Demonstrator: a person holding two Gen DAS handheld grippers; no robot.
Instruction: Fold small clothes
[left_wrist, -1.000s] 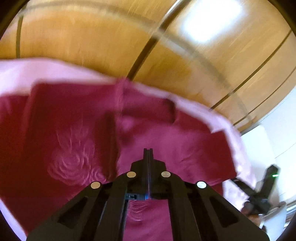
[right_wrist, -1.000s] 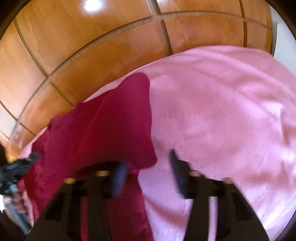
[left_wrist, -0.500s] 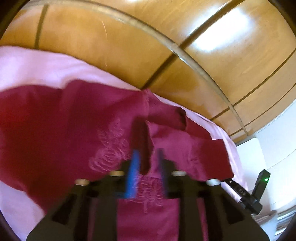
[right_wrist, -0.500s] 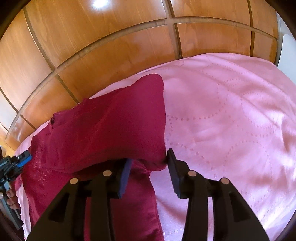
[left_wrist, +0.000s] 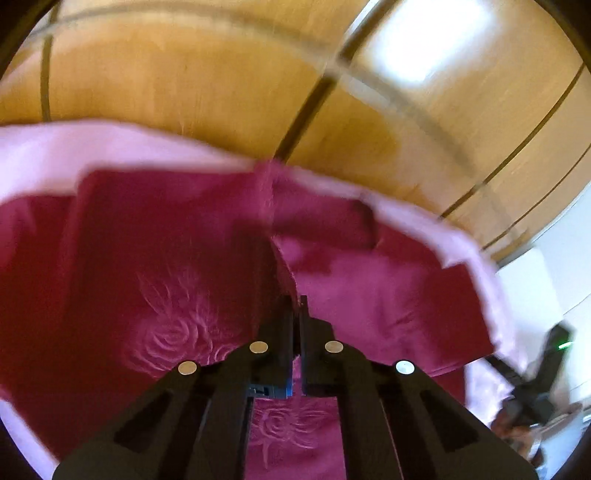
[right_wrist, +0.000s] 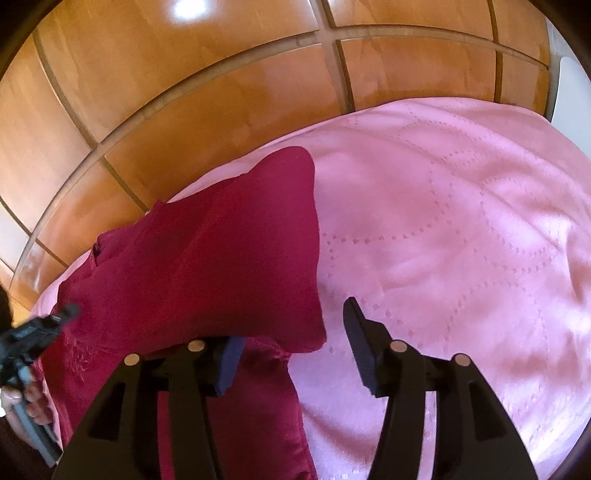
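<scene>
So the dark red top (left_wrist: 177, 266) is spread out on the pink bedspread (right_wrist: 461, 221), right up against the wooden panelled wall (right_wrist: 184, 96). The left gripper (left_wrist: 294, 306) is pinched nearly shut on a raised ridge of the top near its middle. The right gripper (right_wrist: 291, 354) is spread wide and has nothing in it, though a folded-over flap of the top drapes over its left finger. No containers around.
</scene>
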